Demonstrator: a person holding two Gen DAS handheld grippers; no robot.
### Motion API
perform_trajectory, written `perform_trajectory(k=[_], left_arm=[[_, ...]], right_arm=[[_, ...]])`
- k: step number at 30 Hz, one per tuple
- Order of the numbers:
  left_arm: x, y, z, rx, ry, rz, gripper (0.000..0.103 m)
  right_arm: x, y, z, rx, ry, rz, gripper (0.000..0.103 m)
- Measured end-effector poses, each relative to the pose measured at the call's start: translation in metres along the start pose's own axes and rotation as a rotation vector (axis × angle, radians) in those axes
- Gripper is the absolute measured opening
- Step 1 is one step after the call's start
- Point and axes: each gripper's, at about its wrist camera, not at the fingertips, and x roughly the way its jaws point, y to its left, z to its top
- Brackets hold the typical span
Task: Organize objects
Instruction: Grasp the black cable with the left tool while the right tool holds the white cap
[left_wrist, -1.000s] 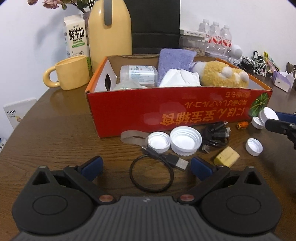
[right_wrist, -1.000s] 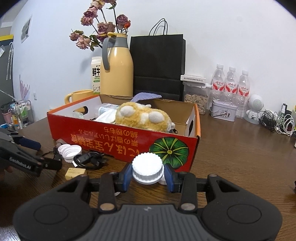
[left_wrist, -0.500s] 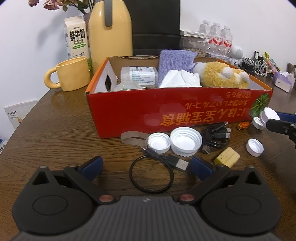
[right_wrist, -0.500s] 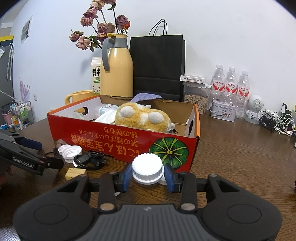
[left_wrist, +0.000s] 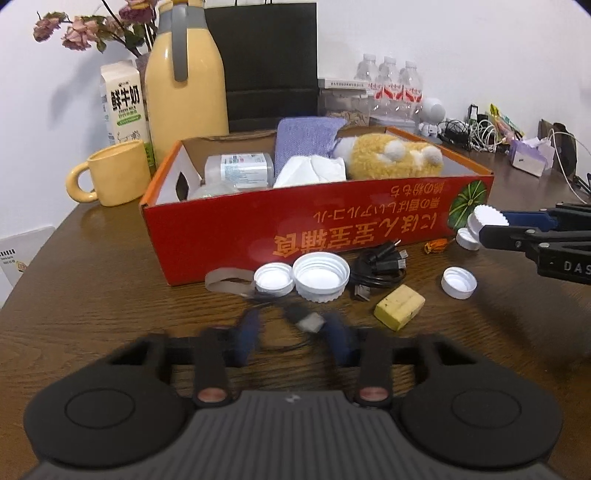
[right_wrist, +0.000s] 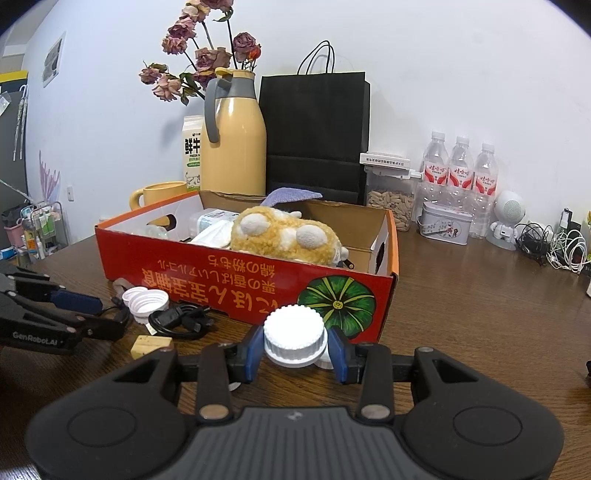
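My left gripper (left_wrist: 291, 320) hovers low over the brown table (left_wrist: 92, 295) with its blurred jaws closing. The black USB cable's plug (left_wrist: 308, 321) lies between its blue pads, which do not visibly press on it. My right gripper (right_wrist: 294, 343) is shut on a ribbed white cap (right_wrist: 294, 330) just in front of the red cardboard box (right_wrist: 240, 284). From the left wrist view that cap (left_wrist: 487, 218) shows at the box's right corner. The box (left_wrist: 295, 225) holds a plush toy (left_wrist: 391, 157), tissues (left_wrist: 312, 171), a purple cloth and a plastic bottle.
In front of the box lie two white lids (left_wrist: 320, 271), a bundled black cable (left_wrist: 378, 267), a yellow block (left_wrist: 399, 312), a small cap (left_wrist: 459, 282) and a grey strap (left_wrist: 227, 280). Behind stand a yellow mug (left_wrist: 116, 173), jug, milk carton, black bag and water bottles.
The left gripper's jaws have swung inward from wide apart to close around the USB plug, and its view has tipped up a little. The right gripper holds still with its cap.
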Motion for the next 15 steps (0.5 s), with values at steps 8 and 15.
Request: perform_trajectory(k=[8, 15], left_arm=[[-0.007, 0.001, -0.006, -0.013, 0.005, -0.015, 0.018], [0.004, 0.002, 0.000, -0.066, 0.032, 0.031, 0.058]], right_arm=[[-0.001, 0.002, 0.000, -0.003, -0.008, -0.004, 0.037], [-0.003, 0.005, -0.001, -0.006, -0.012, -0.005, 0.037]])
